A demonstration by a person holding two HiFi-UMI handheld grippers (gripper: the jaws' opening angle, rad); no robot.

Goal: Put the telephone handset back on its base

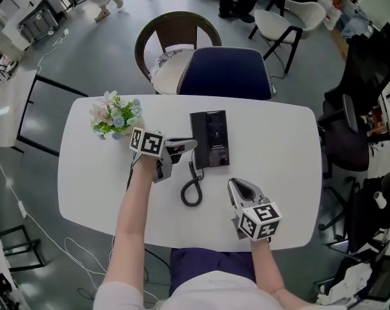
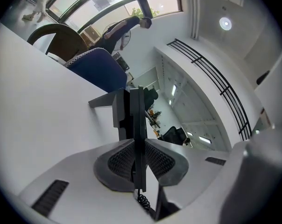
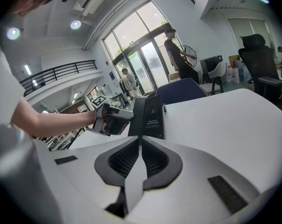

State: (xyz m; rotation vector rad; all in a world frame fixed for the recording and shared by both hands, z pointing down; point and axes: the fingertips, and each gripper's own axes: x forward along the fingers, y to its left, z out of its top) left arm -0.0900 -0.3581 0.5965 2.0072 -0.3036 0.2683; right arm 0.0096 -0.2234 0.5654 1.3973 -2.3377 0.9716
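Step in hand: seating the handset, last stage of the approach.

- Left gripper: jaws partly closed and clamped on the handset, a thin black bar seen edge-on between the pads. The coiled cord trails from under the grip and loops on the worktop.
- Handset position: held at the left edge of the base, turned onto its side, not flat. Cannot tell whether it already touches the cradle; from the right gripper view it sits tight against the base's left side.
- Right gripper: jaws brought together with nothing between them, resting near the front edge of the worktop, well apart from the phone and pointing toward it.
- Flowers lie at the far left, clear of the work.

Judgement: task is mostly done, but the handset is not laid down yet.

Next move calls for:
- rolling the handset flat so its face meets the cradle
- lining it up along the base's left half and lowering it
- releasing only once it sits level
- keeping cord slack so the coil does not tug the base sideways
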